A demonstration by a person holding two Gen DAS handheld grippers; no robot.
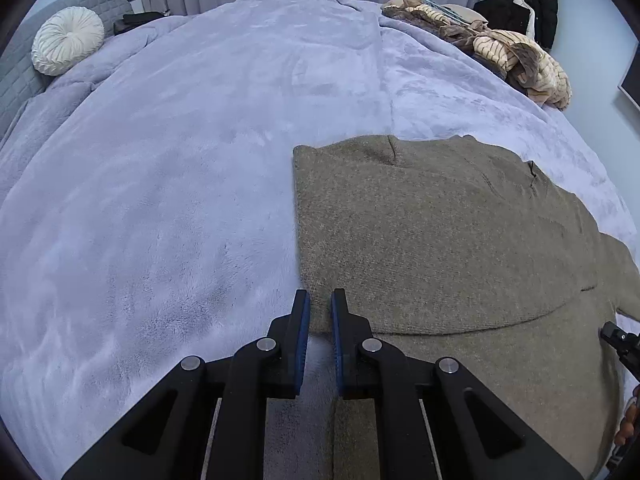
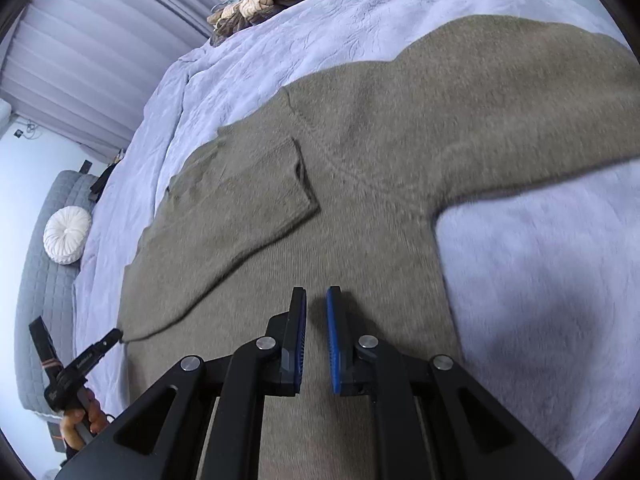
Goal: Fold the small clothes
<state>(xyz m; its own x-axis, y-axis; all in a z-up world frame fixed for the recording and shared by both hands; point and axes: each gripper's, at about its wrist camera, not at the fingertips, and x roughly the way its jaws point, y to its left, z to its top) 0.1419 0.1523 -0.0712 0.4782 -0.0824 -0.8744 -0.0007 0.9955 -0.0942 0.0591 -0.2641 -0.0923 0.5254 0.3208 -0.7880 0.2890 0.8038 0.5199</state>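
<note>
A brown sweater [image 1: 460, 240] lies flat on a big bed with a soft lilac blanket [image 1: 180, 180]. One sleeve [image 2: 240, 200] is folded in over the body of the sweater. The other sleeve [image 2: 540, 100] lies spread out to the side on the blanket.

The left tongs [image 1: 320, 312] hang over the near corner of the folded part of the sweater. Their blue pads sit close together with only a thin gap, and nothing is held between them. They are closed and empty.

The right tongs [image 2: 316, 308] hang over the middle of the sweater's body. Their blue pads are also close together and grip nothing.

In the right wrist view, the left tongs show at the sweater's edge, with a hand [image 2: 80, 420] on the handle.

A round white pillow [image 1: 68, 40] rests at one far corner of the bed. A pile of striped clothes [image 1: 500, 52] sits at the other far corner.
</note>
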